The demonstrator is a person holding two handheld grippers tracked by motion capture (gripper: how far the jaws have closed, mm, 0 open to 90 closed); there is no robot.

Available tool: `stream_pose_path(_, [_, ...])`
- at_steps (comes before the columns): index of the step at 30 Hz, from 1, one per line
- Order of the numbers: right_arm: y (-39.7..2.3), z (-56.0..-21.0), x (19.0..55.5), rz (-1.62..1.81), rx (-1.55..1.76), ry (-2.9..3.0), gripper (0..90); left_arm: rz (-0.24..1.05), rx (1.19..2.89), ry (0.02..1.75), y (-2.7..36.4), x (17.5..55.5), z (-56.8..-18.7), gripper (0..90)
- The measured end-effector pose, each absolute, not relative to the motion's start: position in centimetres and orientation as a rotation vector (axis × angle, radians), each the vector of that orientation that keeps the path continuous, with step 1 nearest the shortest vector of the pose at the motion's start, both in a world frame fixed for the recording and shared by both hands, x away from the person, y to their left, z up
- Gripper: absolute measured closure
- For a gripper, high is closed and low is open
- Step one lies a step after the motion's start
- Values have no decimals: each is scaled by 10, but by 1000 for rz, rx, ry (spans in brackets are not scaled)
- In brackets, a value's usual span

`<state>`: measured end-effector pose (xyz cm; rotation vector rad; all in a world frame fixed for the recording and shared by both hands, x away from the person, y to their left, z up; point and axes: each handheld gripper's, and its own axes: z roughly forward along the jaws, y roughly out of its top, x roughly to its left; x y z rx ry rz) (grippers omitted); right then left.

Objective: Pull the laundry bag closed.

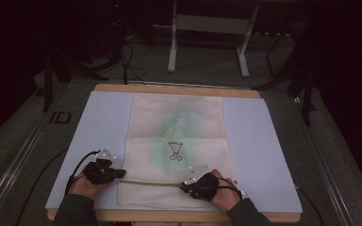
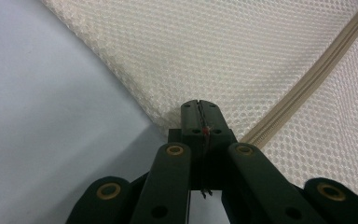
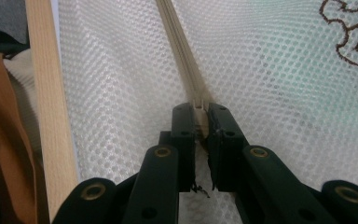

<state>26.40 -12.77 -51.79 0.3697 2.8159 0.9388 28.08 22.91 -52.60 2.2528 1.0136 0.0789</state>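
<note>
A white mesh bag (image 1: 143, 122) lies flat on a pale blue mat (image 1: 264, 150). Something green with a brown emblem (image 1: 175, 151) shows through the mesh. A beige zipper (image 1: 146, 181) runs across the bag near the front. My left gripper (image 1: 120, 173) is at the bag's left edge by the zipper's end. In the left gripper view it (image 2: 199, 105) is shut on the edge of the mesh (image 2: 214, 46), beside the zipper (image 2: 317, 74). My right gripper (image 1: 185, 184) sits on the zipper line. In the right gripper view it (image 3: 201, 108) is shut on the zipper pull, with the zipper (image 3: 177, 42) running ahead.
The mat lies on a wooden table whose front edge (image 1: 169, 216) is close to both hands and also appears as a wooden edge (image 3: 49, 116) in the right gripper view. Metal stand legs (image 1: 172, 47) rise on the dark floor behind. Cables (image 1: 78, 167) trail from the grippers.
</note>
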Motion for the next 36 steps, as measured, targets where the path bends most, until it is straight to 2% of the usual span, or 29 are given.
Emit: stream_pose_path(36, [-153, -515, 262, 918, 427, 2795, 822, 79, 2253, 1013, 229, 281, -526, 898])
